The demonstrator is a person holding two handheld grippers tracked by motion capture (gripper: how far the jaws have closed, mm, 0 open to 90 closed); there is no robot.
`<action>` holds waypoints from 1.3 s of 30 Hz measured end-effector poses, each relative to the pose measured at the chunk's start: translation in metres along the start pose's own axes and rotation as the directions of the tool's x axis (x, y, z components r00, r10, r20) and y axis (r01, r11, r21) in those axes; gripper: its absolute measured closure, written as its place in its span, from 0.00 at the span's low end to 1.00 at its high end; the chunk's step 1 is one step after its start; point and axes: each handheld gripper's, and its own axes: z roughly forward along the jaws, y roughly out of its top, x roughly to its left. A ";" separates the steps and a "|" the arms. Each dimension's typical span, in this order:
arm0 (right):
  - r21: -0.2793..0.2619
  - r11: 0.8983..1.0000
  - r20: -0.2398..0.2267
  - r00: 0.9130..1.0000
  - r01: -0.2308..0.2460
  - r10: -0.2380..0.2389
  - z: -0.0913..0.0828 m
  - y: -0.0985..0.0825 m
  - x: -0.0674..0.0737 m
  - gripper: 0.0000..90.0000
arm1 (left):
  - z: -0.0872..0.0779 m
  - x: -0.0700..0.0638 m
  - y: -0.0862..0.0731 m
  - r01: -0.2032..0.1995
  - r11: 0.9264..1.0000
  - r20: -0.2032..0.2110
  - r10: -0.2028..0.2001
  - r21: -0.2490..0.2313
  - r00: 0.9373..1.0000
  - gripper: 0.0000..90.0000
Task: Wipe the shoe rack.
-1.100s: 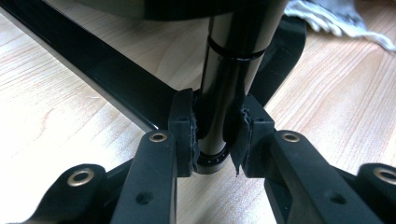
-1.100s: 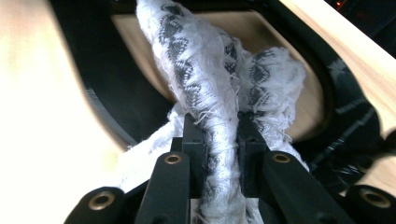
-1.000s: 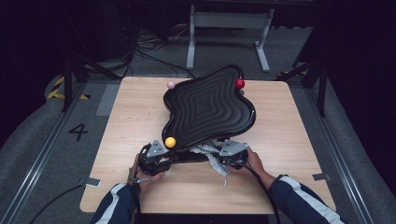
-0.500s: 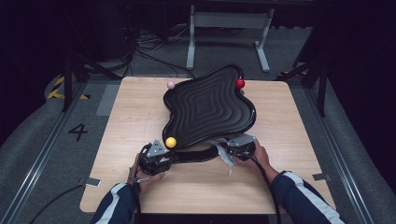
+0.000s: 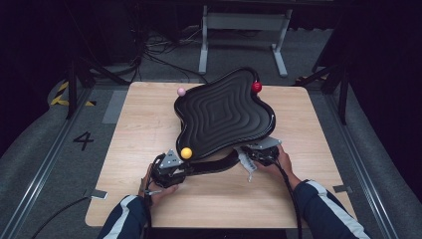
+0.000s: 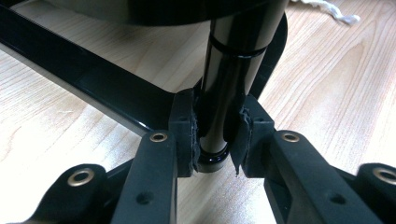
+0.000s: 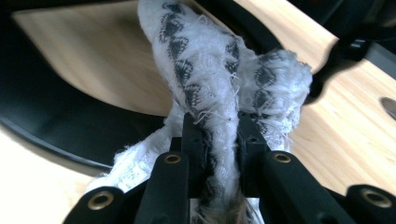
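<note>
Table [image 5: 149, 124]: pale wood top; it carries everything I list below.
Tray [image 5: 224, 114]: big black wavy-edged dish with stepped ridges, tilted up above the table's middle on a stand. I judge it stiff, glossy and slippery, and awkwardly top-heavy; I would not take it by the rim.
Stand [image 6: 93, 84]: black bar along the table with an upright post [image 6: 233, 60] rising to the tray. Rigid, smooth and round, it looks like the sound place to steady the whole piece.
Left gripper [image 6: 212, 140]: I have its jaws closed on the foot of the post, pads pressed to both sides. On the high view it sits at the tray's near-left corner [image 5: 169, 169].
Right gripper [image 7: 219, 140]: jaws clamped tight on a bunch of cloth; on the high view it sits just right of the stand's near end [image 5: 259, 154].
Cloth [image 7: 210, 70]: white rag with a dark woven pattern and frayed edges. Soft, light and limp; I judge it needs a bunched grip near the middle, as now, or it will slip out.
Balls: yellow [image 5: 186, 153], red [image 5: 256, 87] and pink [image 5: 181, 92], small, at the tray's edge. Whether they are fixed on I cannot tell.
</note>
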 end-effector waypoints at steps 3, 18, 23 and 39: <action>0.000 1.000 -0.019 1.000 0.023 -0.023 0.001 0.002 0.008 0.86 | 0.000 0.000 0.000 0.003 1.000 -0.001 -0.003 0.000 1.000 0.80; -0.050 0.996 -0.137 0.987 0.080 -0.086 0.001 0.015 0.050 0.87 | 0.002 -0.003 0.002 0.005 1.000 0.007 -0.005 0.002 1.000 0.78; -0.064 0.993 -0.169 0.979 0.102 -0.112 0.003 0.022 0.066 0.87 | 0.006 -0.010 0.004 -0.007 1.000 0.031 0.007 0.002 0.999 0.78; -0.059 0.989 -0.147 0.978 0.138 -0.146 0.004 0.023 0.068 0.86 | 0.016 -0.025 0.010 -0.051 0.999 0.035 0.051 0.007 0.998 0.79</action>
